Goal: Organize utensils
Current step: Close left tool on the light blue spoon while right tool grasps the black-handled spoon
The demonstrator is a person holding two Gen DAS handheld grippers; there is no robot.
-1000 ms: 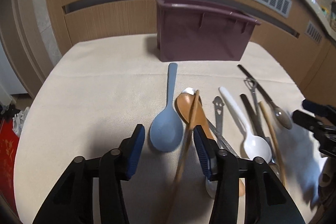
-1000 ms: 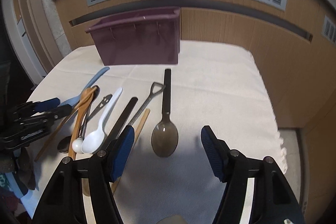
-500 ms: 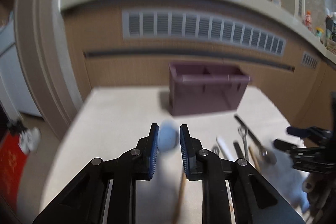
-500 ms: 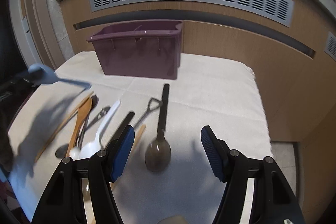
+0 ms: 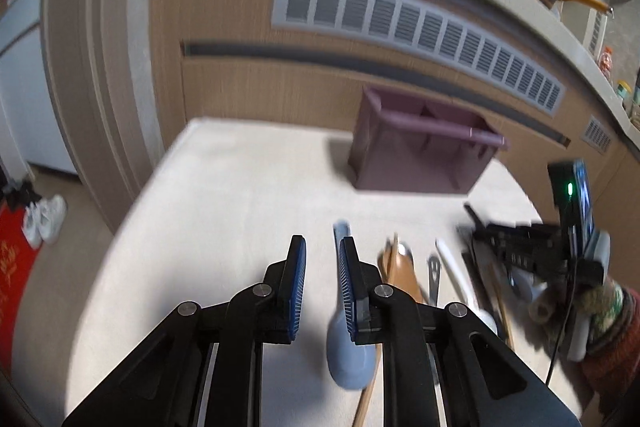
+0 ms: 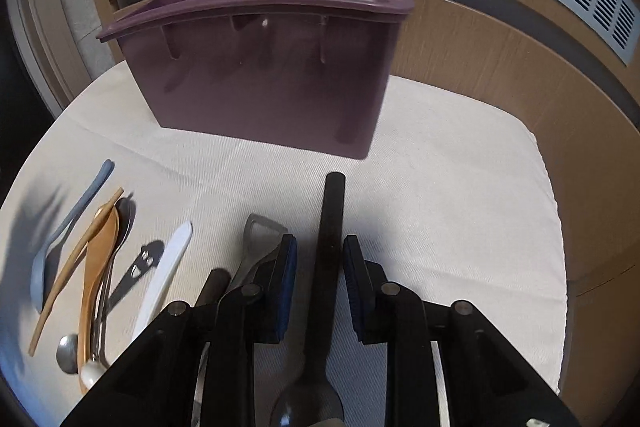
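My left gripper (image 5: 322, 259) hovers over the cream cloth, its jaws closing to a narrow gap with nothing between the pads. The blue spoon (image 5: 350, 355) lies just right of it, partly behind the right finger; the right wrist view shows the blue spoon (image 6: 72, 223) at the row's left end. My right gripper (image 6: 318, 255) straddles the black-handled spoon (image 6: 332, 211), jaws closing, with a slit still showing beside the handle. The purple caddy (image 6: 260, 79) stands behind.
A wooden spoon (image 6: 98, 255), chopstick (image 6: 76, 259), white spoon (image 6: 164, 275), smiley-handled utensil (image 6: 140, 263) and bottle opener (image 6: 260, 231) lie between both spoons. The cloth (image 6: 460, 207) ends at the right. Shoes (image 5: 44, 219) sit on the floor left.
The left jaws narrowed and briefly lifted the blue spoon, which is now back on the cloth beside them. The right gripper slid forward over the black handle and its jaws came in.
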